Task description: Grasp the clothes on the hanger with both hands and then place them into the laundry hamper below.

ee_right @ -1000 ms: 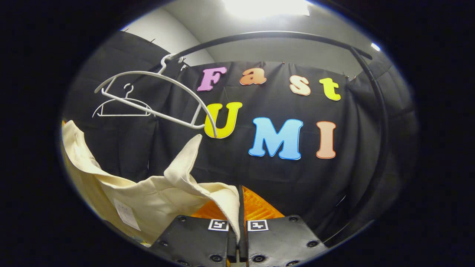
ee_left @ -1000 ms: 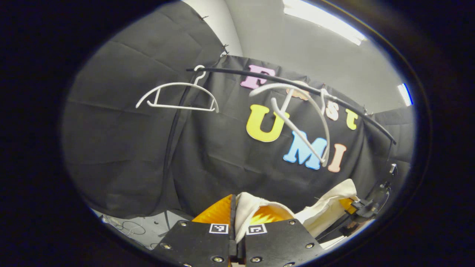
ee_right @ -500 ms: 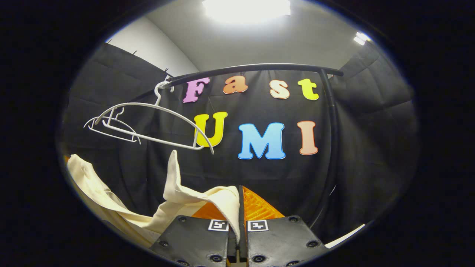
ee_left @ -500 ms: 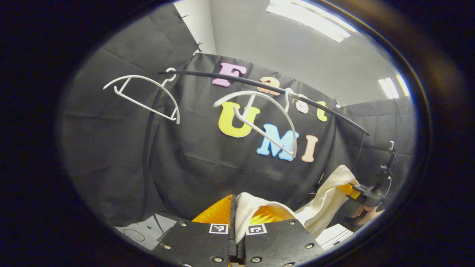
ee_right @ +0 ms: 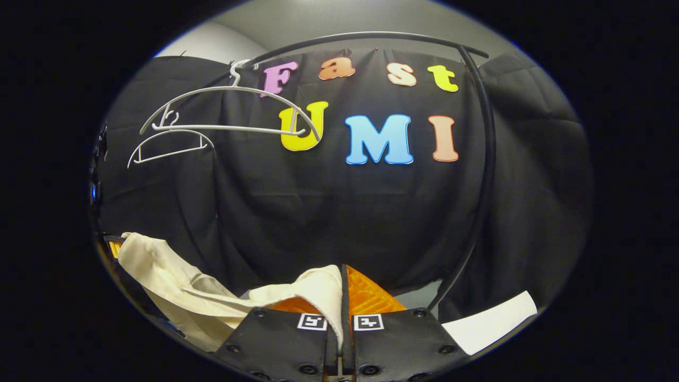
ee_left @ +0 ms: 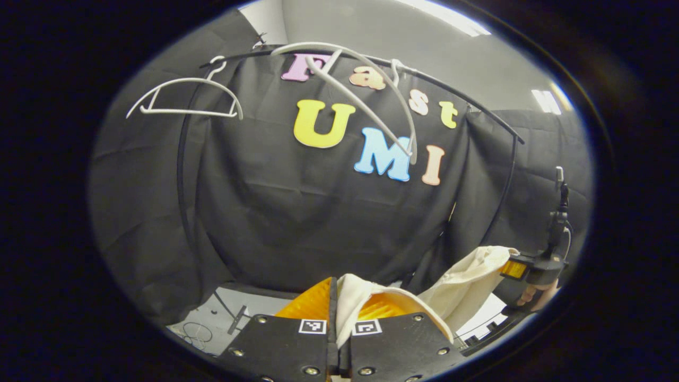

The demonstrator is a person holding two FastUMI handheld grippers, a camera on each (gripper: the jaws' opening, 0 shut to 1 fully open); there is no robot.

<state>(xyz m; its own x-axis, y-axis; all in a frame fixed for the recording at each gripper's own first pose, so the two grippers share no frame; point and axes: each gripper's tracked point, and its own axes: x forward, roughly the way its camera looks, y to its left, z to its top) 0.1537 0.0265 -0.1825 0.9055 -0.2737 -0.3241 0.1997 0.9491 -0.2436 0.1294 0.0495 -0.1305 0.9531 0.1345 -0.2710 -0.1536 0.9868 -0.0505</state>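
Observation:
A cream garment (ee_left: 467, 281) hangs slack between my two grippers, off its hanger. My left gripper (ee_left: 334, 300) is shut on one end of it, cloth bulging out between its fingers. My right gripper (ee_right: 342, 289) is shut on the other end (ee_right: 318, 284); the garment (ee_right: 164, 270) trails away to the lower left. In the left gripper view the right gripper (ee_left: 530, 268) shows at far right, held by a hand. Two bare white hangers (ee_left: 183, 98) (ee_left: 366, 95) hang on the black rail (ee_left: 456, 98); the nearer one is tilted. They show in the right gripper view too (ee_right: 233, 109) (ee_right: 170, 146).
The rail's black uprights (ee_right: 480, 175) (ee_left: 183, 175) stand before the black cloth wall. Grey floor with a thin cable (ee_left: 199, 331) lies low on the left. A white sheet (ee_right: 490, 326) lies at the lower right in the right gripper view.
Both grippers have come down with the garment: the rail and hangers have risen in both views, and floor now shows. The nearer hanger has swung.

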